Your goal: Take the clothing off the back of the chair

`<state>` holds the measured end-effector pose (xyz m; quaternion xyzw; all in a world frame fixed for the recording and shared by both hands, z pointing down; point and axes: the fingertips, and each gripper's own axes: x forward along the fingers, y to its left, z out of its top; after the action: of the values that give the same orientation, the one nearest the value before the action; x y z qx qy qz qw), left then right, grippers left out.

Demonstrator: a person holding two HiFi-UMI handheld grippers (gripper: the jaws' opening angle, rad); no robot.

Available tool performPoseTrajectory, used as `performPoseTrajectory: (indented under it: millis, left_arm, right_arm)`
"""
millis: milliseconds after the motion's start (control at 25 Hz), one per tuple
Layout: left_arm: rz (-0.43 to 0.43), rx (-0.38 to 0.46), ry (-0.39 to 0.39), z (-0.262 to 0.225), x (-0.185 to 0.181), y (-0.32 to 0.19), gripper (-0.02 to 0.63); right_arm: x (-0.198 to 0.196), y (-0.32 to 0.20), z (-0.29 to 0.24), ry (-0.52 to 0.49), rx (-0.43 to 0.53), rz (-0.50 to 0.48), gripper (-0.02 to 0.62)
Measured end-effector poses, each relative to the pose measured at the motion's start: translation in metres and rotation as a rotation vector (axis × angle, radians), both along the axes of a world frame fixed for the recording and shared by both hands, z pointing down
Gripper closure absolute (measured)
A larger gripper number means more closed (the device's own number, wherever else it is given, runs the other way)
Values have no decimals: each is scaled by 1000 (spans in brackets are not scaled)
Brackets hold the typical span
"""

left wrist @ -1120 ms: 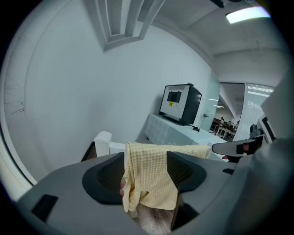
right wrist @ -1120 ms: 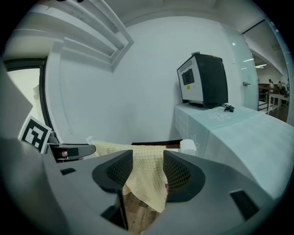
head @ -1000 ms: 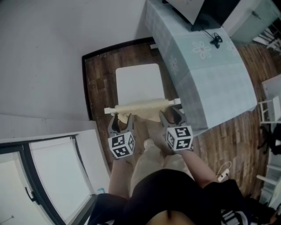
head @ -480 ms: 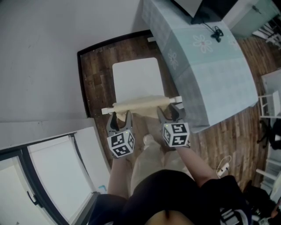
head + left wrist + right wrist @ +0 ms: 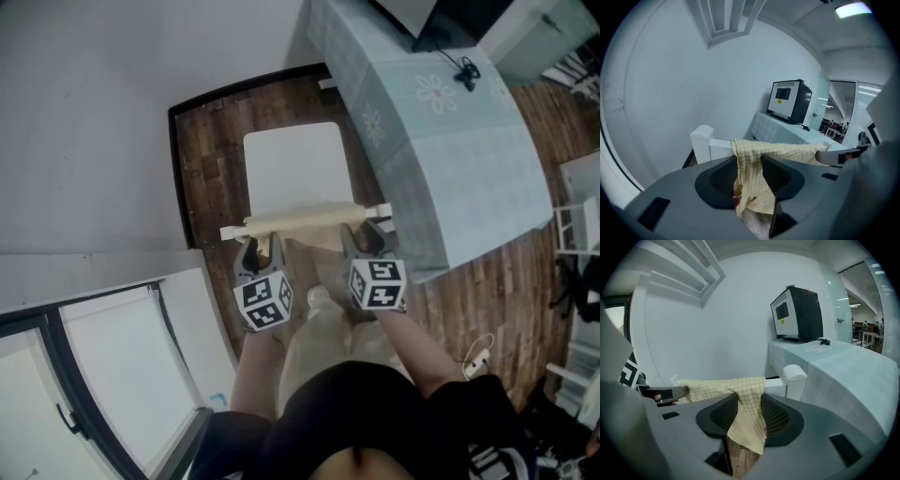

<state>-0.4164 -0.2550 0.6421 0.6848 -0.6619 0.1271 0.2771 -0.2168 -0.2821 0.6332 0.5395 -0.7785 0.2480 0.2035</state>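
- The clothing (image 5: 305,219), a pale yellow checked piece, lay draped along the top rail of the white chair (image 5: 294,167), hanging down on the near side of the backrest.
- The left gripper (image 5: 261,246) was at the left end of the rail. In the left gripper view (image 5: 750,161) its jaws had just been closing, and a hanging fold of the clothing (image 5: 751,180) filled the narrow gap between them, both pads lying against the cloth.
- The right gripper (image 5: 364,234) was at the right end of the same rail. In the right gripper view (image 5: 750,401) its jaws had also just been closing, and they stood on another fold of the clothing (image 5: 746,416), with the cloth touching the pads on either side.
- Between the two grips the cloth ran in a flat band over the rail, and each gripper view showed the other gripper's tip at the far end of that band.
- The rounded white corner posts of the chair (image 5: 701,139) (image 5: 794,377) stood bare just outside each grip.
- The chair sat on dark wooden floor (image 5: 210,169), its seat facing away from the person and close to a white wall.
- To the right of the chair stood a desk (image 5: 469,187) under a pale blue-green cover with flower prints, carrying a black monitor (image 5: 787,99).
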Motion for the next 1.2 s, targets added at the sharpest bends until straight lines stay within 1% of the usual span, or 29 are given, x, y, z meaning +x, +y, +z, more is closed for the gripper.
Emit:
performPoseTrajectory:
  millis: [40,120,160,280,360,600,960,1200]
  left_arm:
    - [2,-2,4,0,1,0,448]
    - [10,-6,10,0,5,-1,514]
    - [15,-9,8,0,8,-1,534]
    - [38,-14,9,-1,16,-2,566]
    - [56,-18,11,-2,19,-3,571]
    - [84,-12,14,-8,19,0,575]
    - [91,12,9,-28,22,9,575]
    - [81,37,4,-47,25,19,575]
  right_arm:
    - [-1,0,0,2,-2,-7,433]
    - [-3,0,-1,8,-1,-19,459]
    - [-4,1,-1,9,1,-24,473]
    - [-7,2,-4,5,2,-35,516]
    - [-7,3,-5,2,1,-44,528]
    - [-7,6,-12,-2,4,-63,534]
    - [-6,16,-30,-7,23,-93,535]
    - [-5,24,-49,-13,57,-118,537]
